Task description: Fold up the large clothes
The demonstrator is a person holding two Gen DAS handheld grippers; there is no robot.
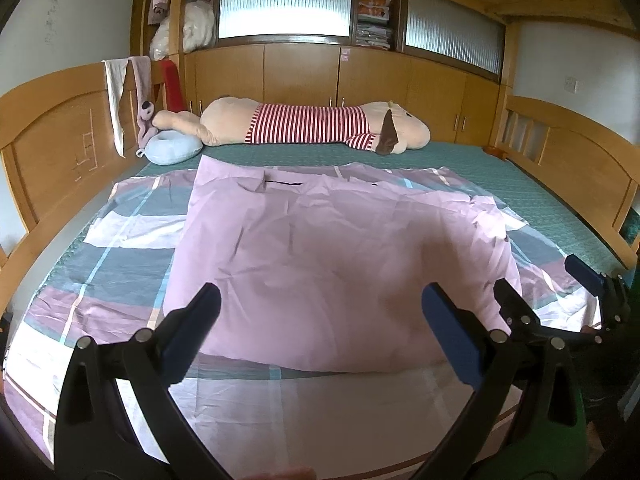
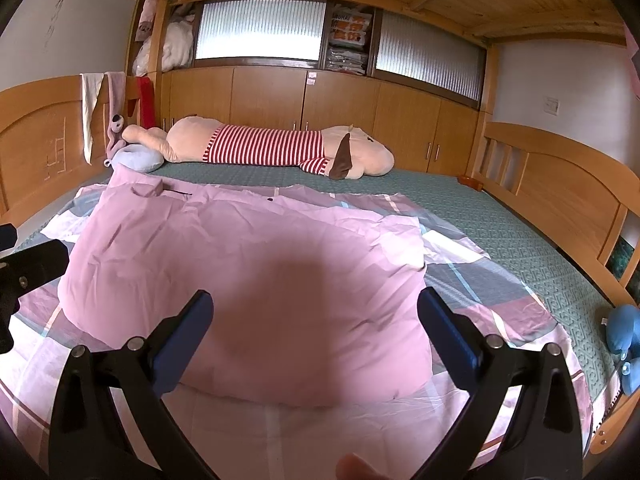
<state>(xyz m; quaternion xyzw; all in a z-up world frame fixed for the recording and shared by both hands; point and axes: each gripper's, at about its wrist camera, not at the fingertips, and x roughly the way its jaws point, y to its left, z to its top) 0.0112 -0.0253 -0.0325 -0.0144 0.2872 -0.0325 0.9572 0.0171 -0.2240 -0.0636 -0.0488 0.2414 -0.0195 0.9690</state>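
Note:
A large checked duvet cover in pink, grey and white lies spread on the bed. Its plain pink side is folded over the middle, with the rounded fold edge nearest me. My left gripper hovers open above that near fold, nothing between its blue pads. My right gripper shows at the right edge of the left wrist view, also open. In the right wrist view the right gripper is open above the pink fold, with checked cloth to its right. Part of the left gripper shows at the left edge.
A long plush dog in a red striped shirt and a light blue cushion lie at the far side. Wooden bed boards bound both ends. The green mattress shows at right. A blue soft toy sits near the right edge.

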